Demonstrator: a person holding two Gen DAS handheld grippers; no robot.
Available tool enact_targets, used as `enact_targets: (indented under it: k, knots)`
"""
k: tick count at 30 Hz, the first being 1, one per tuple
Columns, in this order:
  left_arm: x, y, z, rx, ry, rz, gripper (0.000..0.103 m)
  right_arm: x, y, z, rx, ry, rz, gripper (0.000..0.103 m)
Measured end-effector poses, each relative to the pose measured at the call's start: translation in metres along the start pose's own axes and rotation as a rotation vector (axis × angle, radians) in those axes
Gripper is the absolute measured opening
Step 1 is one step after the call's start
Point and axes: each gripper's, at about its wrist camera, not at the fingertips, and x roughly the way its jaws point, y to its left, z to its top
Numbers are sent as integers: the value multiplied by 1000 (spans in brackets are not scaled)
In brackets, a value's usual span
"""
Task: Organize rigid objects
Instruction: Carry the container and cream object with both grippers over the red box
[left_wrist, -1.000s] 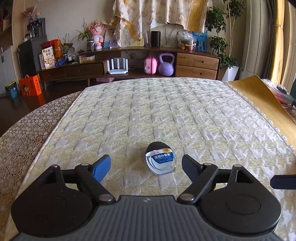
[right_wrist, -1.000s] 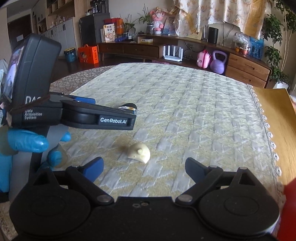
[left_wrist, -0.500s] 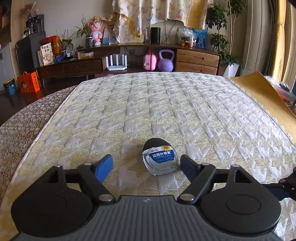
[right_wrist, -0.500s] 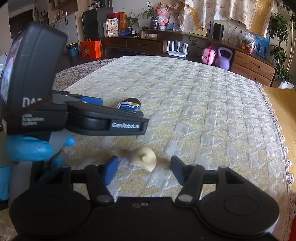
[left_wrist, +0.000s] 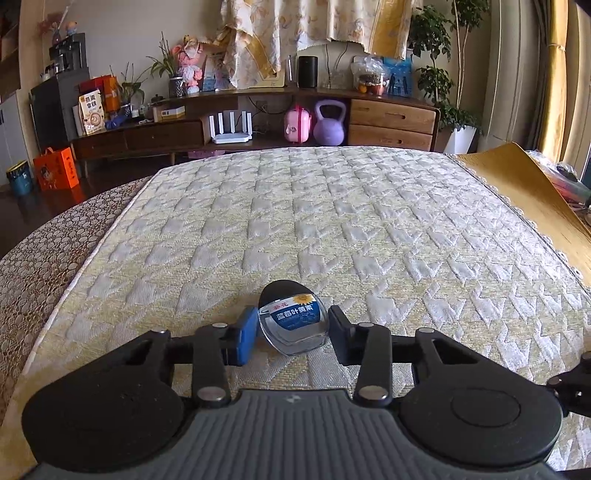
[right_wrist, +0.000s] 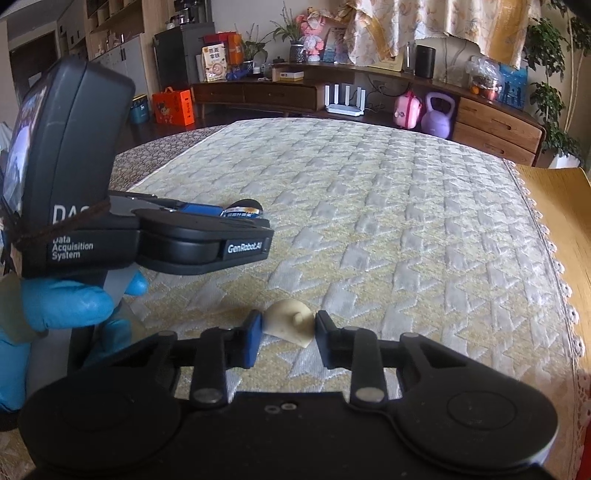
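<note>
Both grippers closing on small items on the quilted yellow tablecloth (left_wrist: 332, 229).

Left gripper (left_wrist: 291, 330) just narrowed around a clear bottle (left_wrist: 291, 325) with blue label and black cap, lying on the cloth; blue pad touching its left side, right pad a sliver off. Right gripper (right_wrist: 287, 334) just closed, clamping a cream shell-like figurine (right_wrist: 288, 325) on both sides. Blue-gloved hand (right_wrist: 62, 306) gripping the left tool.
</note>
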Motion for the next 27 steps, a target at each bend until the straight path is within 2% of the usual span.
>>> enact_targets:
  k: [11,27]
  knots:
    - [-21,-5,-9,-9,18,-18,41,-32,-11,-6,68,-13,-6,30]
    - [-102,-40,-8,14,0,-123,41,-107,-33,-26,162,-29,-52,30]
